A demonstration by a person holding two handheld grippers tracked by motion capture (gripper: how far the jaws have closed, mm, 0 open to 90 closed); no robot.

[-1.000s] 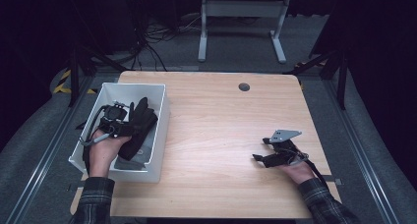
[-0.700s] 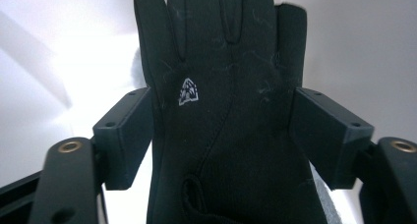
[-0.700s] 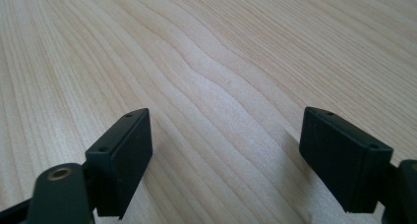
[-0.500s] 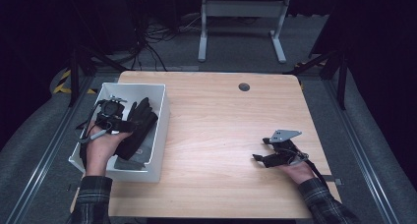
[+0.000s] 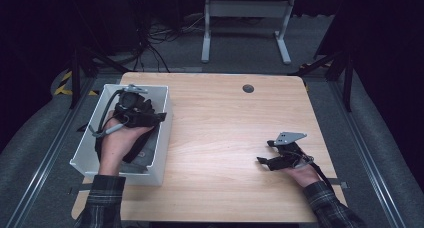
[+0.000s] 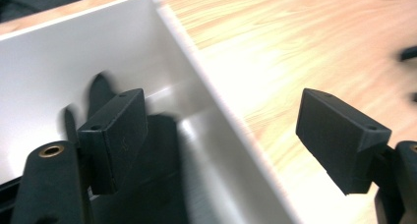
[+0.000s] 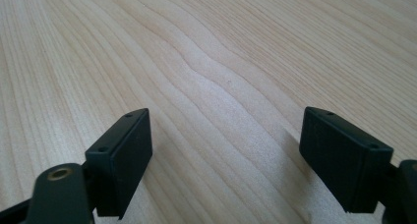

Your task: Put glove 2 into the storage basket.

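Observation:
A white bin (image 5: 114,171) stands on the left part of the wooden table (image 5: 225,123). A dark, cloth-like item (image 5: 139,149) lies inside it. My left gripper (image 5: 153,117) hovers above the bin at its right wall. Its jaws have just been opening and nothing is between them. In the left gripper view, my left gripper (image 6: 228,135) straddles the bin's white wall (image 6: 59,62), with the dark item (image 6: 147,194) below. My right gripper (image 5: 263,161) rests low over bare wood at the right. There my right gripper (image 7: 223,155) is open with nothing between its pads.
A round dark cable hole (image 5: 248,88) sits near the table's far edge. Behind the table stand a metal desk frame (image 5: 245,28) and loose cables (image 5: 150,43) on the floor. Wide bare wood lies between the bin and the right hand.
The left gripper's jaws have opened, and the left hand has risen and shifted toward the bin's far right side. The dark item stays in the bin. The right hand has not moved.

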